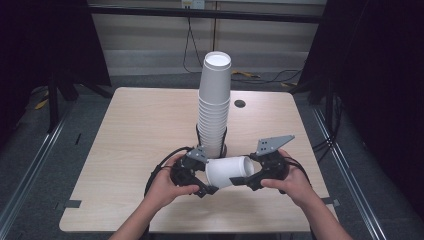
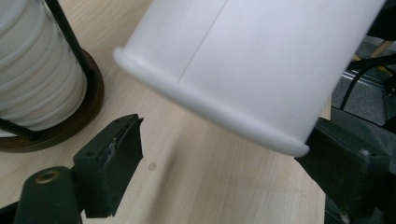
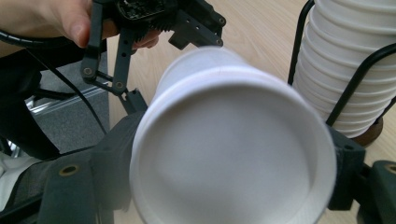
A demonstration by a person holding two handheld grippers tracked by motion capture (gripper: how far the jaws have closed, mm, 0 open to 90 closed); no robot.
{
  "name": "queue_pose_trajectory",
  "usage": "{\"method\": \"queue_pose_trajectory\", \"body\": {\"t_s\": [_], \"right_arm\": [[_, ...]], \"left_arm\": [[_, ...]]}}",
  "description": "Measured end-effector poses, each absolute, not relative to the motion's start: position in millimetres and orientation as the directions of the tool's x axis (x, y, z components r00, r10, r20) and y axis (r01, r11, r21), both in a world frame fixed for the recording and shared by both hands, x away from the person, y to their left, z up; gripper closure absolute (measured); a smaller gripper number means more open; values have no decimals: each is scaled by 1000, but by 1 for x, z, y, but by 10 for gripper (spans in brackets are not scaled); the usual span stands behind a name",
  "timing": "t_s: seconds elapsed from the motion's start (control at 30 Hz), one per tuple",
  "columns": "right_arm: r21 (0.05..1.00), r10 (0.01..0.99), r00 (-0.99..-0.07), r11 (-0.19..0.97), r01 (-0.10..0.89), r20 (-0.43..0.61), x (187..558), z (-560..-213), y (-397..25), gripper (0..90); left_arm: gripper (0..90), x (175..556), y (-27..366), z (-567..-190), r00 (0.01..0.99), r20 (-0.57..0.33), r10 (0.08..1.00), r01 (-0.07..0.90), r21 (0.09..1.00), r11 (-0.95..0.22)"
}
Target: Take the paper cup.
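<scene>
A single white paper cup [image 1: 227,171] lies on its side above the front of the table, between both grippers. My right gripper [image 1: 245,173] is shut on one end of it; in the right gripper view its jaws press on both sides of the cup [image 3: 233,158], whose round end faces the camera. My left gripper [image 1: 206,176] is open around the other end. In the left gripper view the cup's [image 2: 261,60] rolled rim sits between the jaws, and the left jaw stands apart from it. Just behind stands a tall stack of white cups [image 1: 215,100].
The stack [image 2: 32,65] stands in a black wire holder on a round dark base [image 2: 70,126], close behind the grippers. The wooden table [image 1: 140,130] has a small dark hole [image 1: 240,103] at the back. Cables lie on the floor beyond.
</scene>
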State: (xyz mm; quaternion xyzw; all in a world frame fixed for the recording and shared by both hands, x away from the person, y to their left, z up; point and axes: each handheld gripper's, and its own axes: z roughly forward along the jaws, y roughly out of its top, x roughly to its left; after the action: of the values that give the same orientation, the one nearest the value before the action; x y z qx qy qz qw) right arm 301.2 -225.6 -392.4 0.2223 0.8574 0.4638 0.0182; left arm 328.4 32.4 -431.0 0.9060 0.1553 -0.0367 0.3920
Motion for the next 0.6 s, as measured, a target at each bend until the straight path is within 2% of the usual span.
{"method": "queue_pose_trajectory", "body": {"t_s": [0.6], "right_arm": [[795, 416, -893, 477, 373, 170, 303, -393, -230, 231]], "left_arm": [[158, 328, 36, -422, 962, -134, 238, 263, 690, -674]]}}
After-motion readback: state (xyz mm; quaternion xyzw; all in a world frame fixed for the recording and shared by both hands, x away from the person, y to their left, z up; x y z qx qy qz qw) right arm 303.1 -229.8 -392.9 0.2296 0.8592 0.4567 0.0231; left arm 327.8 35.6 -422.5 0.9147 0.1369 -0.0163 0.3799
